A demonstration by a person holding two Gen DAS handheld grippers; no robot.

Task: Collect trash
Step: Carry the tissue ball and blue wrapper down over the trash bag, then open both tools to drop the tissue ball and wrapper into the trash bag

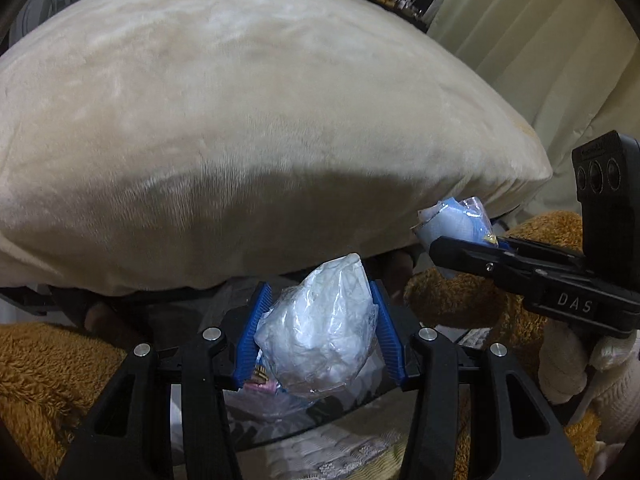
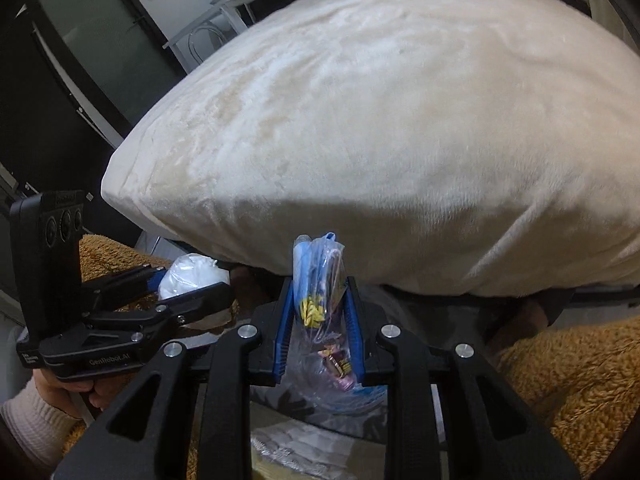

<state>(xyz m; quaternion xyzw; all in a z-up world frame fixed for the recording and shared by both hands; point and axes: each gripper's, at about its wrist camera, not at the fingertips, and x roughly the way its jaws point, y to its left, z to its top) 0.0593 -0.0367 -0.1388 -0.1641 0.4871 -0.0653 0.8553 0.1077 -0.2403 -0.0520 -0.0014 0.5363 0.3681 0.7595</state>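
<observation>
A large cream plush cushion (image 1: pixel 248 120) fills the space just ahead of both tongs, resting on a dark surface whose kind cannot be told. Shaggy brown fleece (image 2: pixel 568 364) lies beside and beneath the tongs, spreading to either side below the cushion's front edge.

A big cream plush cushion (image 1: pixel 256 128) is filling the middle of both views. Pale pleated curtains (image 1: pixel 532 48) are hanging at two o'clock of it in the left wrist view. In the right wrist view, a dark frosted-glass door (image 2: pixel 92 48) is standing at ten o'clock, a white metal-framed table (image 2: pixel 236 4) at eleven. Shaggy tan-brown fabric (image 2: pixel 568 376) is lying at five o'clock.
</observation>
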